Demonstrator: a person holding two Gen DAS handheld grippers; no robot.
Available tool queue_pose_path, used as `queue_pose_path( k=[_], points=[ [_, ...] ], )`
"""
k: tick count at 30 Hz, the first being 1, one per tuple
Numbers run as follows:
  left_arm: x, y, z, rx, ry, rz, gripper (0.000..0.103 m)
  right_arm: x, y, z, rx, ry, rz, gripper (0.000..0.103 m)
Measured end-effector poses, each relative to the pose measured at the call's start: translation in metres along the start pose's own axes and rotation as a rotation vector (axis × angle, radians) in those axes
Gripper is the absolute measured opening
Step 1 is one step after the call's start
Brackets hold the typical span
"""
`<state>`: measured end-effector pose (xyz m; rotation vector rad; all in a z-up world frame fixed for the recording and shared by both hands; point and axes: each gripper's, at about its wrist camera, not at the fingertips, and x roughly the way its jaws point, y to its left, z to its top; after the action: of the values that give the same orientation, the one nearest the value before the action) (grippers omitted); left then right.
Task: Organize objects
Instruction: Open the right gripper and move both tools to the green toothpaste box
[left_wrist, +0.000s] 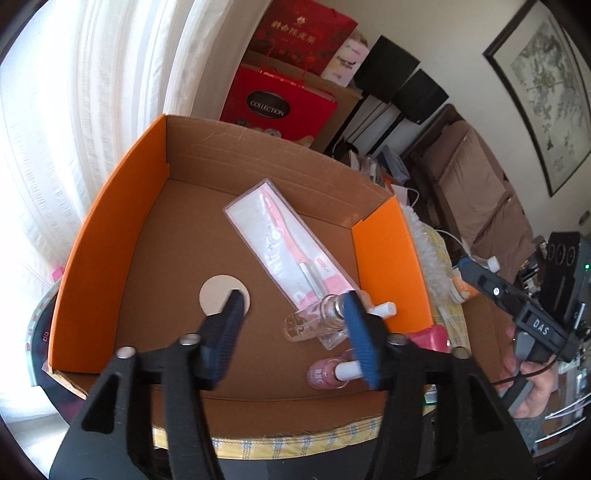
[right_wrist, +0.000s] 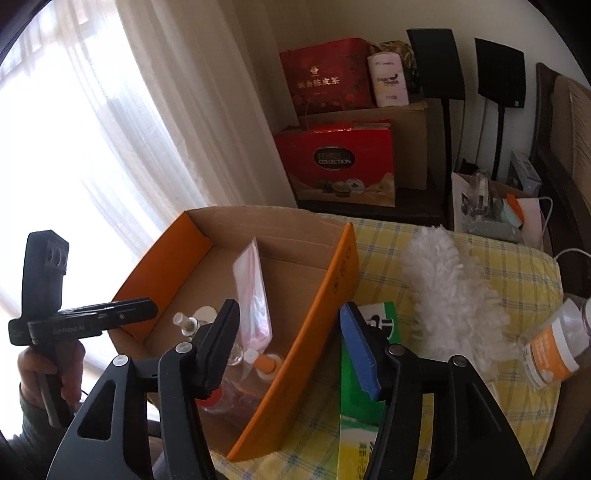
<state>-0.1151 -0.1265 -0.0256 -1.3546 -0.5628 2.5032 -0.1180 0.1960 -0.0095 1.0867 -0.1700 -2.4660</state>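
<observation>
An open cardboard box with orange flaps sits on a yellow checked cloth. In it lie a clear plastic pack with a pink razor, a clear glass bottle, a pink nail polish bottle and a white tube. My left gripper hangs open over the box floor, holding nothing; its blue finger is next to the glass bottle's neck. My right gripper is open and empty above the box's right wall, with a green carton under its blue finger.
A white fluffy duster and an orange-labelled bottle lie on the cloth right of the box. Red gift bags, cartons and black speakers stand behind. White curtains hang to the left. A hand holds the right gripper.
</observation>
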Motion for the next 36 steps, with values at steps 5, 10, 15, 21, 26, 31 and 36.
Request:
queue_pose_path(
  k=[5, 10, 15, 21, 26, 31, 36],
  points=[
    [-0.007, -0.025, -0.007, 0.066, -0.016, 0.029, 0.071, -0.026, -0.01, -0.014, 0.022, -0.022, -0.057, 0.077],
    [-0.01, -0.047, -0.016, 0.109, -0.028, 0.015, 0.096, -0.045, -0.015, -0.028, 0.025, -0.027, -0.088, 0.085],
    [-0.011, -0.067, -0.025, 0.158, -0.036, 0.03, 0.097, -0.06, -0.016, -0.043, 0.034, -0.028, -0.119, 0.093],
    [-0.016, -0.085, -0.034, 0.206, -0.057, 0.055, 0.103, -0.074, -0.015, -0.057, 0.03, -0.045, -0.161, 0.101],
    [-0.02, -0.102, -0.043, 0.254, -0.07, 0.083, 0.103, -0.08, -0.018, -0.068, 0.043, -0.034, -0.174, 0.101],
    [-0.022, -0.118, -0.055, 0.307, -0.079, 0.106, 0.103, -0.084, -0.018, -0.083, 0.043, -0.022, -0.184, 0.101],
    [-0.024, -0.133, -0.07, 0.343, -0.08, 0.093, 0.103, -0.086, -0.019, -0.102, 0.048, -0.011, -0.211, 0.101]
  ],
)
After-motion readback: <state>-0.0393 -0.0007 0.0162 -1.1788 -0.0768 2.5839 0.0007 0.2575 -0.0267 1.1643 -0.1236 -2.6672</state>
